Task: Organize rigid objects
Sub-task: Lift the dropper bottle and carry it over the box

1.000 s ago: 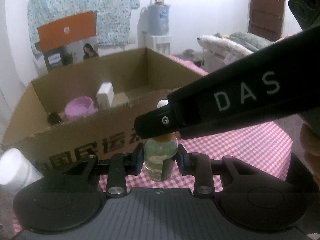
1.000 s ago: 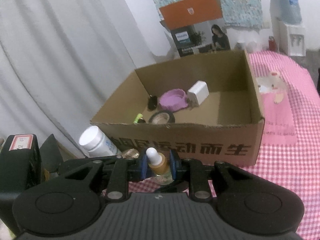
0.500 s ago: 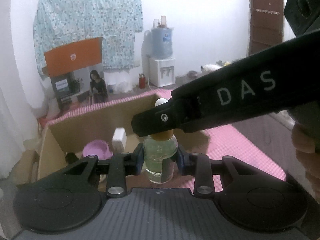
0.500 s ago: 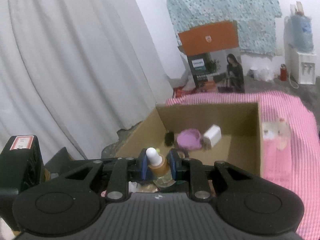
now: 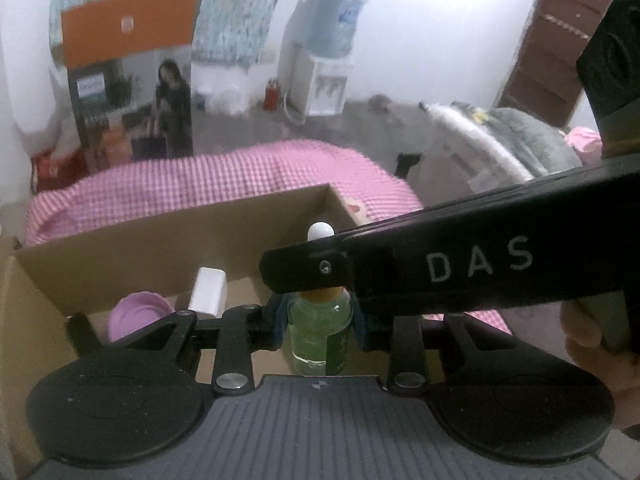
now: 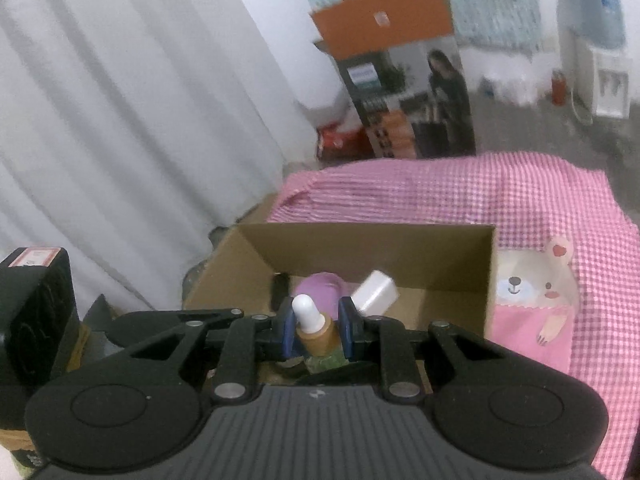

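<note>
A small dropper bottle of green liquid, with a tan collar and white bulb, is held by both grippers over the open cardboard box. My left gripper is shut on the bottle's glass body. My right gripper is shut on its tan collar from above; its black finger marked DAS crosses the left wrist view. Inside the box lie a purple round dish, a white block and a dark item.
The box stands on a pink checked cloth with a bear print. A white curtain hangs on the left. A printed carton with an orange top, a water dispenser and bedding stand beyond.
Both grippers have carried the bottle up and forward, from in front of the box's near wall to over its inside. The grip on the bottle has not changed.
</note>
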Action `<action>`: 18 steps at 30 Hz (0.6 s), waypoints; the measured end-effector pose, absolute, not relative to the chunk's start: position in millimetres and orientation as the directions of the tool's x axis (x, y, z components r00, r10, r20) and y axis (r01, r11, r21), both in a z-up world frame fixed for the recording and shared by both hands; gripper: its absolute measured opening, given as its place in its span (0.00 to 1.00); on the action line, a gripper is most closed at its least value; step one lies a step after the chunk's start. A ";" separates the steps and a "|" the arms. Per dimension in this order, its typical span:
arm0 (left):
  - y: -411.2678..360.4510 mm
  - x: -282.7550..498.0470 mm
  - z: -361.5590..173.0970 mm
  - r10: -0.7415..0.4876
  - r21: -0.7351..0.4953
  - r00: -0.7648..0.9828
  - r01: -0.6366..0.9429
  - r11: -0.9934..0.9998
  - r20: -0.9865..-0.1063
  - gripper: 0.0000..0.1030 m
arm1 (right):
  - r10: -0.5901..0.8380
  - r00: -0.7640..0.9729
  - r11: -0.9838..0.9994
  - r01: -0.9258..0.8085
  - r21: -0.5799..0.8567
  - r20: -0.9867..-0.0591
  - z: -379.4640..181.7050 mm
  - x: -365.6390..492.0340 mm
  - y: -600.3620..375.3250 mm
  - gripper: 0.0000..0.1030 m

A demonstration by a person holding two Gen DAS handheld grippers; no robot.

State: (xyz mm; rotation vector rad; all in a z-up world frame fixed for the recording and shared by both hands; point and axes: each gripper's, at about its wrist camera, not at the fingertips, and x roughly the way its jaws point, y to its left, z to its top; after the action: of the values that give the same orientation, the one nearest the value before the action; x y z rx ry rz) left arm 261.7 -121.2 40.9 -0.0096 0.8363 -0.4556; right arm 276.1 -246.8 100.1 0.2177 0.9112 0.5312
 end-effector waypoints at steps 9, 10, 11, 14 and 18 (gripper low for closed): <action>-125.2 314.2 12.1 -0.359 -0.202 0.517 0.336 0.920 -0.777 0.31 | 0.493 0.430 0.866 -0.330 0.376 -0.756 61.5 338.0 -249.7 0.23; -125.5 317.7 10.2 -0.356 -0.201 0.513 0.333 0.921 -0.781 0.31 | 0.489 0.425 0.867 -0.333 0.371 -0.761 57.7 342.8 -249.2 0.23; -126.2 321.1 8.0 -0.352 -0.200 0.509 0.330 0.923 -0.785 0.31 | 0.487 0.422 0.868 -0.335 0.367 -0.765 55.0 346.8 -248.5 0.23; -130.5 325.6 4.2 -0.347 -0.199 0.498 0.327 0.924 -0.795 0.31 | 0.479 0.414 0.869 -0.345 0.354 -0.774 48.8 355.1 -248.6 0.23; -135.2 333.2 -1.6 -0.348 -0.204 0.474 0.330 0.922 -0.808 0.31 | 0.470 0.405 0.872 -0.348 0.343 -0.784 42.9 363.1 -249.6 0.23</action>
State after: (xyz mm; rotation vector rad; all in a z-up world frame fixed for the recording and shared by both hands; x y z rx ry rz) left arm 333.2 -135.2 -1.6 -0.0208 0.9935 -0.4147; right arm 363.1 -249.6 42.9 0.1319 1.0317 0.5182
